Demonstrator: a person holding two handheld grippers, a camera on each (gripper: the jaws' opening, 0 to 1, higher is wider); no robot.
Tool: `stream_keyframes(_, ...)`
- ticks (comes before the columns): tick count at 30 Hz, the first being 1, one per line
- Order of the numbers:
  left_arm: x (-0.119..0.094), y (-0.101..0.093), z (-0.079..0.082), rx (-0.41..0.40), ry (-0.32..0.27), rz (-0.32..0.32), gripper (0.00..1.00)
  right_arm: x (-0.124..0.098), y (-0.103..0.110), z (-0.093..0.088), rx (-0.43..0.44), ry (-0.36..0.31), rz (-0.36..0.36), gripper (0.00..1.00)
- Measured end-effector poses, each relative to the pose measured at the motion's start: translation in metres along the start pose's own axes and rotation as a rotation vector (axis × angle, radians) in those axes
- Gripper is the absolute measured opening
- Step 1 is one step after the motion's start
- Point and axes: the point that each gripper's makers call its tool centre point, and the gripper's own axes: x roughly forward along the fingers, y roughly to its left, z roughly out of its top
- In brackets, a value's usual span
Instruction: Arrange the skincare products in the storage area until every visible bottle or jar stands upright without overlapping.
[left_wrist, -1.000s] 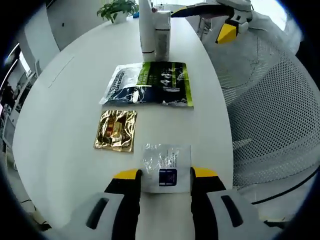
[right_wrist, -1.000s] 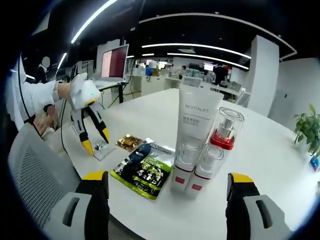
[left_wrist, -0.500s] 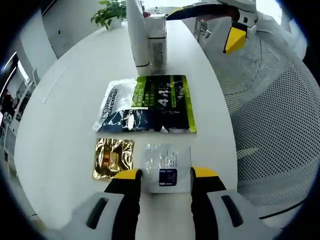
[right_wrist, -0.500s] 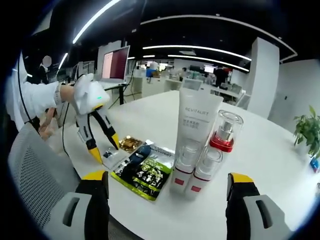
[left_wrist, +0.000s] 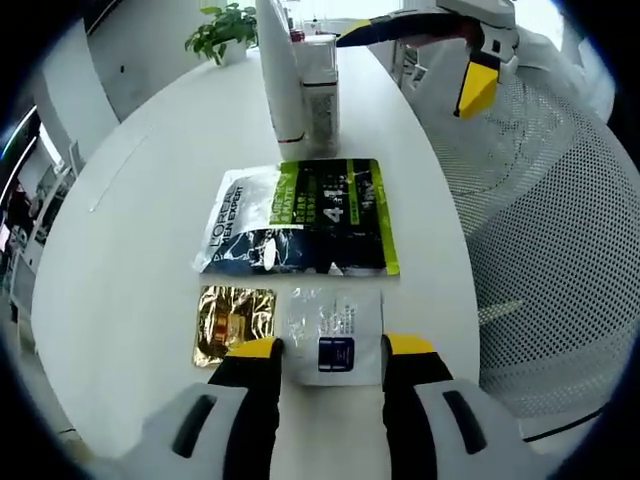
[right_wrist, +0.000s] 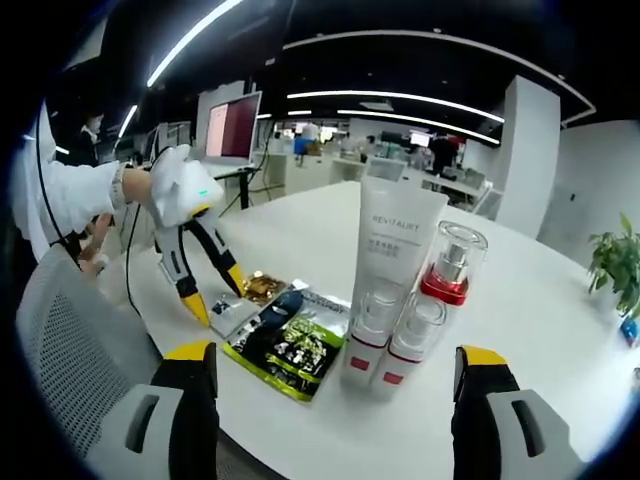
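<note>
since a second ago my left gripper (left_wrist: 328, 346) has carried the clear sachet (left_wrist: 332, 322) up just beside the gold sachet (left_wrist: 234, 322), below the green-and-black pouch (left_wrist: 305, 215) on the white table (left_wrist: 130, 200). its jaws are closed on the clear sachet's near edge. my right gripper (right_wrist: 335, 375) hangs wide open, holding nothing, before the upright white tube (right_wrist: 396, 255), red-collared pump bottle (right_wrist: 452, 262) and two small jars (right_wrist: 395, 335).
</note>
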Motion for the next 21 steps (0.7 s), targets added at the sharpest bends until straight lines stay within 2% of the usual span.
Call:
stream_keyframes(3, -0.0013, -0.0008, 0.0014, 0.005, 0.003, -0.004, 0.40, -0.0001, 0.0006, 0.0000, -0.004, -0.001, 0.003, 1.00)
stream_keyframes(6, -0.0004, 0.0024, -0.0046, 0.029, 0.033, 0.012, 0.40, -0.0002, 0.0012, -0.0001, -0.004, -0.001, 0.006, 1.00)
stream_keyframes(11, 0.0021, -0.0009, -0.0029, 0.000, 0.019, 0.009, 0.39, -0.0002, 0.0023, -0.0002, -0.011, -0.001, 0.011, 1.00)
stream_keyframes(13, 0.0024, -0.0029, -0.0041, 0.015, 0.030, 0.010, 0.40, -0.0005, 0.0030, -0.0001, -0.014, -0.001, 0.013, 1.00)
stream_keyframes(21, 0.0033, -0.0001, -0.0055, -0.026, 0.019, 0.031, 0.39, -0.0005, 0.0060, 0.0011, -0.025, -0.006, 0.024, 1.00)
